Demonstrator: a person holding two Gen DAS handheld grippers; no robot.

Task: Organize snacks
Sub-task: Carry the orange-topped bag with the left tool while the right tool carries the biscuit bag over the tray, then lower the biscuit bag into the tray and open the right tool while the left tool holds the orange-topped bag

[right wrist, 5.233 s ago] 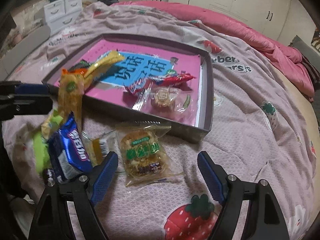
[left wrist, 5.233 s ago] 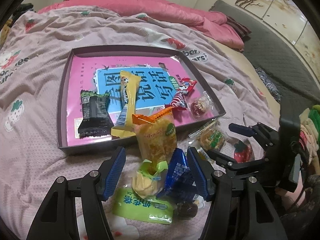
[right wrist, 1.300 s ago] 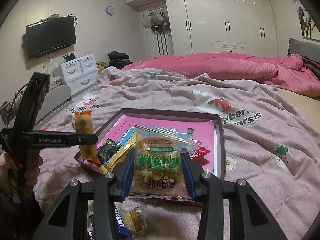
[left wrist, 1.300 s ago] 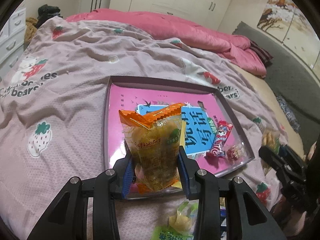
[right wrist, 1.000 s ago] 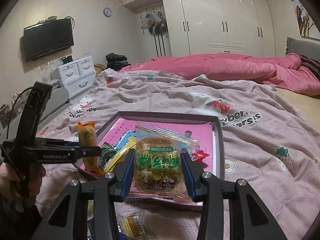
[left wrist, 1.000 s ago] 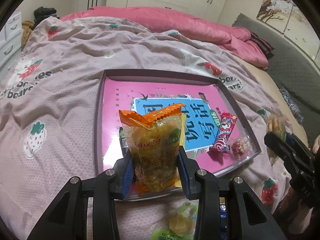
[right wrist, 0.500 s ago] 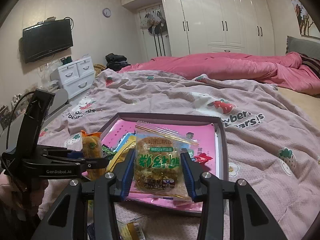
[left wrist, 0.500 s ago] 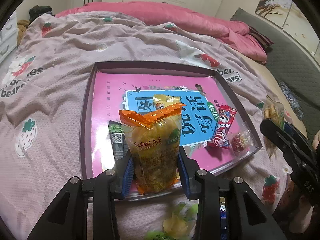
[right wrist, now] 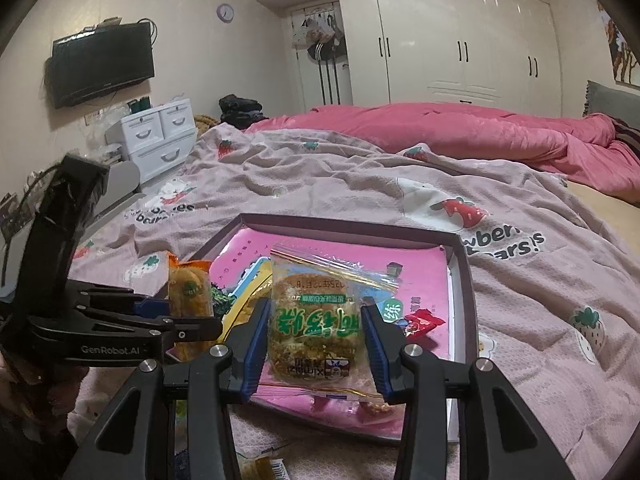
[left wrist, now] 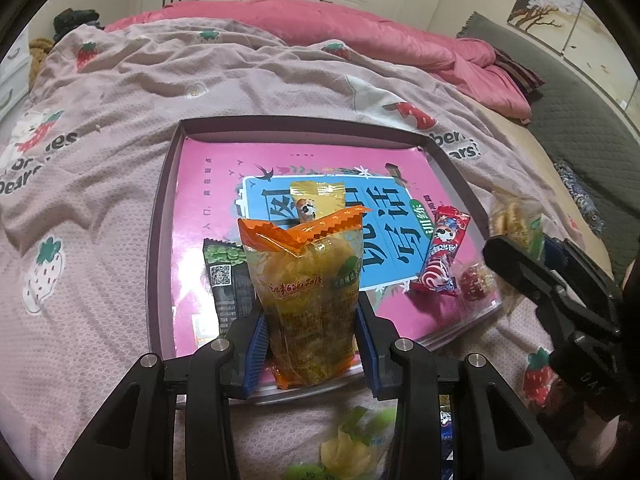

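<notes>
My left gripper [left wrist: 312,340] is shut on an orange-topped snack bag [left wrist: 306,292], held upright over the near edge of the dark shallow box [left wrist: 160,248] with its pink lining. In that box lie a black-green packet [left wrist: 228,280], a yellow packet [left wrist: 316,200], a red candy packet [left wrist: 442,256] and a small clear-wrapped red sweet [left wrist: 474,280]. My right gripper [right wrist: 314,340] is shut on a clear-wrapped cake with green lettering [right wrist: 316,328], held above the box's near right part [right wrist: 466,280]. Each gripper shows in the other's view.
The box rests on a pink strawberry-print blanket [left wrist: 100,160] on a bed. Loose snacks lie on the blanket below the grippers: a green-yellow packet [left wrist: 352,444] and a small wrapped one [right wrist: 260,468]. A pink quilt [right wrist: 480,136], a white drawer unit [right wrist: 160,136] and wardrobes stand behind.
Five seconds ago both grippers stood open over loose snacks; they now hold one each. Over the last second the right gripper sank slightly toward the box; the left gripper has barely moved.
</notes>
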